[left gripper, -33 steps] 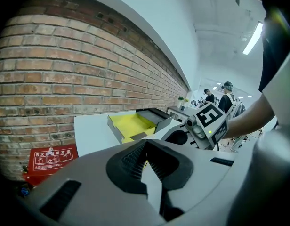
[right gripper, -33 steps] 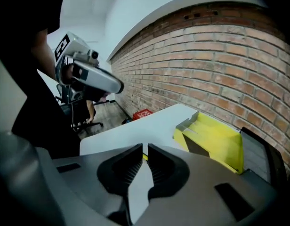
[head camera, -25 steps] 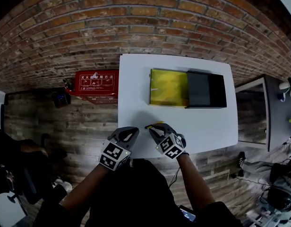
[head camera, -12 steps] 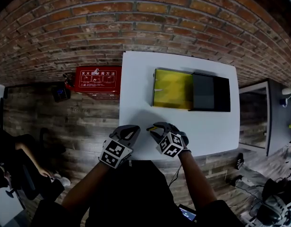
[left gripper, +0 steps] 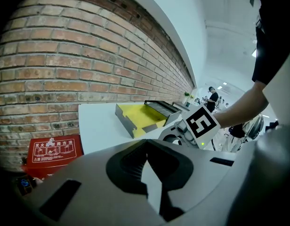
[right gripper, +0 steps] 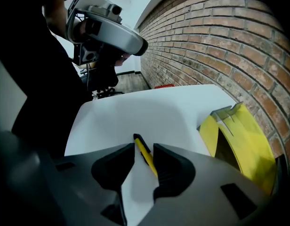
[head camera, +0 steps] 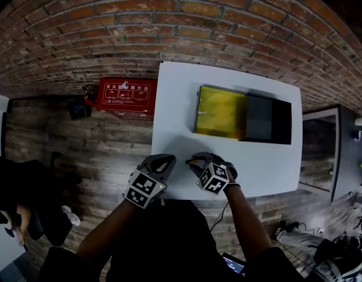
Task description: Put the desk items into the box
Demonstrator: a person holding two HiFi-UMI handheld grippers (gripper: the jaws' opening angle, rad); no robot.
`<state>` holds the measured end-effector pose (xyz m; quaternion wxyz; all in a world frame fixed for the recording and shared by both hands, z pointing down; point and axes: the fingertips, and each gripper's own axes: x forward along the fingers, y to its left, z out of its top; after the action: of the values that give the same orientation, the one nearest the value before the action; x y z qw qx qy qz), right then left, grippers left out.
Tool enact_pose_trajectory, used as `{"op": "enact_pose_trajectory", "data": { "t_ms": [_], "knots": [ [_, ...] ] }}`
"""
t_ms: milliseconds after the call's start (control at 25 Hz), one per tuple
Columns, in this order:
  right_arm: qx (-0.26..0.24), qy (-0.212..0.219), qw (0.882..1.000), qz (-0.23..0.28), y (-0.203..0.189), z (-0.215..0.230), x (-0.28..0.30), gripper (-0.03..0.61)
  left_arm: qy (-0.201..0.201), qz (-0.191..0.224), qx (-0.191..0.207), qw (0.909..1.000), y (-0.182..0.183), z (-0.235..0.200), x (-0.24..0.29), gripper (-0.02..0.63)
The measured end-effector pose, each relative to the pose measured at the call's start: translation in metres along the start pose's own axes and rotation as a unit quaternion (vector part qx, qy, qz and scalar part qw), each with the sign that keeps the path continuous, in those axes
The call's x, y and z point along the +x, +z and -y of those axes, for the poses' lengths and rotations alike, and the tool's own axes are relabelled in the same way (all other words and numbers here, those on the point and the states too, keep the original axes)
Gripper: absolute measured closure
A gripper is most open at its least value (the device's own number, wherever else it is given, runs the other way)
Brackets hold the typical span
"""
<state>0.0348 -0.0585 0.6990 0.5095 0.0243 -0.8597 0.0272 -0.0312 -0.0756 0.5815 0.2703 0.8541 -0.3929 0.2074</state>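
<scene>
- Yellow pen (right gripper: 146,155): lies flat on the white table (head camera: 175,98), at the lower centre of the head view. It sits between the jaws of the right gripper (right gripper: 144,148), which have just been opening and stand apart, pads clear of the barrel.
- Step in hand (a judgement): taking up the pen. To do it well, centre the barrel between the pads, close squarely across it, lift clear of the table, then carry it up-frame to the box.
- Box (head camera: 219,110): upper centre-right of the table, well apart from the pen. Its yellow tray is open, with a dark sleeve (head camera: 266,119) at the right end.
- Left gripper (left gripper: 146,142): jaws closed on nothing, just beside the right gripper.
- Count: one pen, one box, one sleeve, two grippers, one table.
</scene>
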Motion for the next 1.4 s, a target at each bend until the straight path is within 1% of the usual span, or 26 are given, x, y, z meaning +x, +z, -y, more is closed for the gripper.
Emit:
{"op": "enact_pose_trajectory", "data": {
  "t_ms": [120, 200, 360, 560, 760, 880, 1000, 1160, 1400],
  "knots": [
    [0.0, 0.01, 1.0, -0.006, -0.001, -0.001, 0.001, 0.456, 0.003, 0.001, -0.001, 1.0, -0.001, -0.001, -0.001, 0.6],
    [0.001, 0.018, 1.0, -0.007, 0.0, -0.002, 0.001, 0.479, 0.003, 0.003, -0.001, 1.0, 0.0, 0.0, -0.002, 0.6],
    [0.004, 0.019, 1.0, -0.005, 0.001, -0.004, 0.001, 0.511, 0.003, 0.006, 0.0, 1.0, 0.002, -0.001, -0.004, 0.6],
    [0.011, 0.003, 1.0, -0.001, -0.001, -0.001, -0.001, 0.515, -0.001, 0.005, 0.005, 1.0, 0.002, 0.0, -0.002, 0.6],
    [0.054, -0.018, 0.998, 0.03, 0.003, 0.01, -0.018, 0.515, -0.009, 0.01, 0.013, 0.9998, 0.01, 0.001, 0.002, 0.6],
    [0.096, -0.031, 0.993, 0.059, 0.005, 0.02, -0.032, 0.515, -0.019, 0.011, 0.023, 0.9995, 0.019, 0.004, 0.008, 0.6],
    [0.125, -0.051, 0.987, 0.083, 0.007, 0.032, -0.046, 0.515, -0.028, 0.015, 0.034, 0.9989, 0.029, 0.005, 0.016, 0.6],
    [0.163, -0.077, 0.976, 0.119, 0.012, 0.049, -0.067, 0.515, -0.041, 0.018, 0.049, 0.9978, 0.043, 0.007, 0.026, 0.6],
    [0.186, -0.118, 0.966, 0.136, 0.014, 0.074, -0.093, 0.515, -0.054, 0.028, 0.065, 0.996, 0.065, 0.008, 0.039, 0.6]
  ]
}}
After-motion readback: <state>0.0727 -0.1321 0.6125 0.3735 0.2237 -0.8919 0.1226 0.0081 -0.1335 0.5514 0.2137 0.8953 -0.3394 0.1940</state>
